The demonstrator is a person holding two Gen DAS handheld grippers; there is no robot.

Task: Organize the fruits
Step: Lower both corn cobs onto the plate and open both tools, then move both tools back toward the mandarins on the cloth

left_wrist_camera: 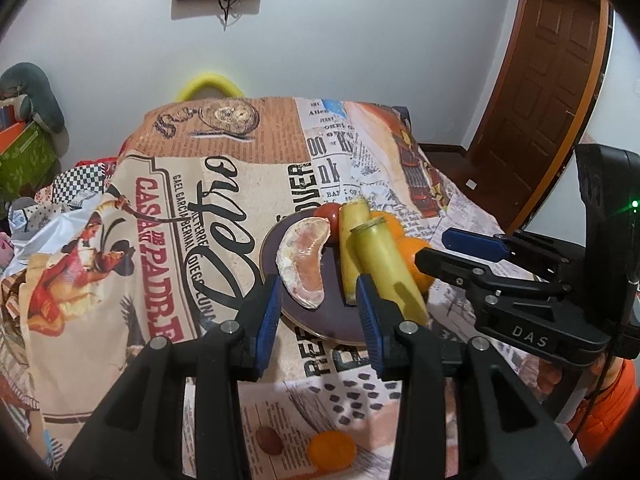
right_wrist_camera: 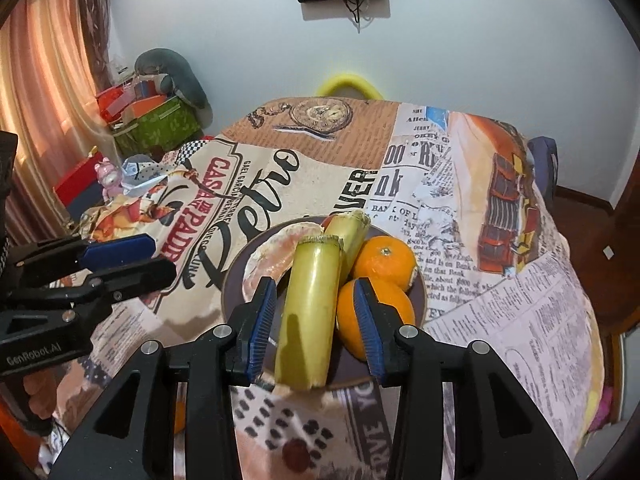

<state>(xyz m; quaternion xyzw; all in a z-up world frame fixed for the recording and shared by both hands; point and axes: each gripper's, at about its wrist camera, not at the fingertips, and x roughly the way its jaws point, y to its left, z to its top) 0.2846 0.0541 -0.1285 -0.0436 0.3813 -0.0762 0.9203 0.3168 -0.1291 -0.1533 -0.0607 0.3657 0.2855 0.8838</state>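
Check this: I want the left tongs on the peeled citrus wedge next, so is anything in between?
Nothing visible. The wedge lies on the plate straight ahead of the left tongs; the stalks sit to its right.

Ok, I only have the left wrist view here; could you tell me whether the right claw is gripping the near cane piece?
Observer: No. The right claw is open; the near cane lies between its pads with a gap on each side.
Operator: Thank you. How many oranges sit behind the cane?
Observer: Two whole ones: a far orange and a near orange, both on the plate.
Operator: And does the near cane lie fully on the plate?
Observer: No, its near end reaches out over the plate's rim.
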